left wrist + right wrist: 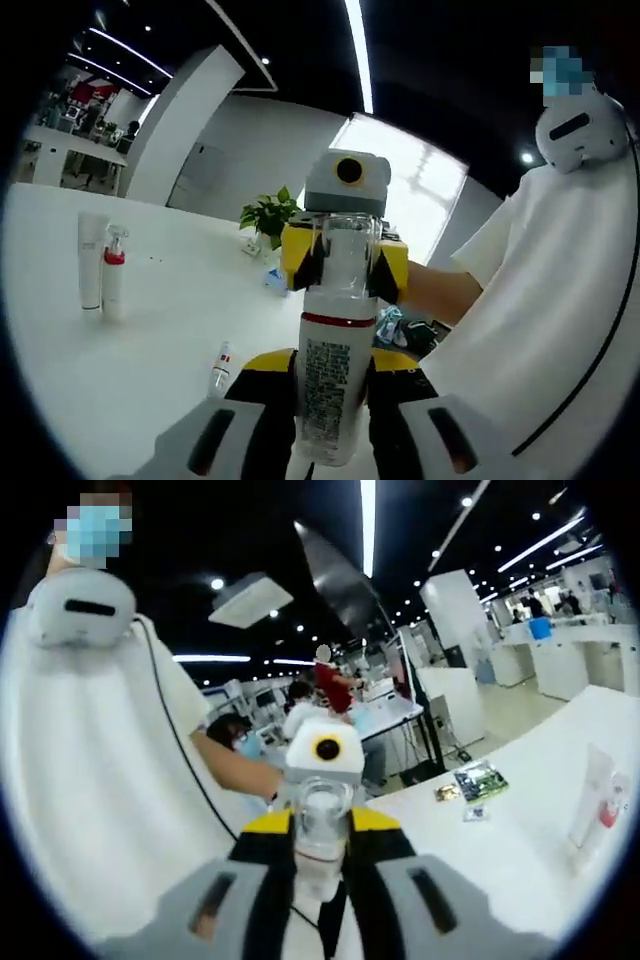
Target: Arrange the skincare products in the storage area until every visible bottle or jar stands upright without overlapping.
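You hold one clear spray bottle [331,390] between both grippers, lifted off the white worktop [130,340]. In the left gripper view your left gripper [328,425] has its jaws closed on the bottle's labelled lower body, just below its red band. Your right gripper [344,262] faces you there, its yellow-and-black jaws clamped on the clear cap at the bottle's top.

In the right gripper view the right gripper [322,865] grips that same clear cap [322,815], and the left gripper [325,752] sits just behind it.

To the left on the worktop, a white tube [92,260] and a small pump bottle with a red collar [115,272] stand upright, just beside each other. A small red-and-white vial [219,368] lies on its side nearer your left gripper. A potted plant [268,216] stands farther back.
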Action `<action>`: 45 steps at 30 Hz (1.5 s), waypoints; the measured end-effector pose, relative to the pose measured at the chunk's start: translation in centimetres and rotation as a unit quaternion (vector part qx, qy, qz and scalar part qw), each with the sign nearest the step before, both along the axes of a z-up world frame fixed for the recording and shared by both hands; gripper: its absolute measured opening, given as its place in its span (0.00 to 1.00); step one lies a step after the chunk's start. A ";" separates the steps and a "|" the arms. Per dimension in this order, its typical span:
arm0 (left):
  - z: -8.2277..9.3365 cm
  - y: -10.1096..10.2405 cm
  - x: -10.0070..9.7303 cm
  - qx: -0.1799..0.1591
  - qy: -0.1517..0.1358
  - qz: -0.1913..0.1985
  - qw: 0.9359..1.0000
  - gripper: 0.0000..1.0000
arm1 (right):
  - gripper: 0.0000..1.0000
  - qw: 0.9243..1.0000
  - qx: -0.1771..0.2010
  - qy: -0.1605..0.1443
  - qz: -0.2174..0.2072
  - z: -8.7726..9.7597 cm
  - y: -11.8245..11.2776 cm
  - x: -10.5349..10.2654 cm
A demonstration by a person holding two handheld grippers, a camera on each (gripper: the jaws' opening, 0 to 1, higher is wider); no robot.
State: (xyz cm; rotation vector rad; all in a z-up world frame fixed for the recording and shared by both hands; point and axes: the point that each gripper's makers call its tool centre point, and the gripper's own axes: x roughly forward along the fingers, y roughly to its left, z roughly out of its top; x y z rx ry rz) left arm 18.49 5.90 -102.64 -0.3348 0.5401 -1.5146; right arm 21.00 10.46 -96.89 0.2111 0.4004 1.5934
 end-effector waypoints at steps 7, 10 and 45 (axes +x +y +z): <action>0.1 0.8 1.2 0.010 -0.031 0.033 0.999 0.24 | 0.18 1.000 0.003 0.005 -0.023 0.0 0.4 1.0; -0.3 1.0 1.8 0.021 -0.038 0.048 0.998 0.24 | 0.18 0.999 0.000 0.007 -0.034 -0.2 0.5 1.4; -2.1 2.6 7.3 0.075 -0.088 0.183 0.976 0.23 | 0.19 0.970 -0.017 0.070 -0.231 -3.5 1.3 5.9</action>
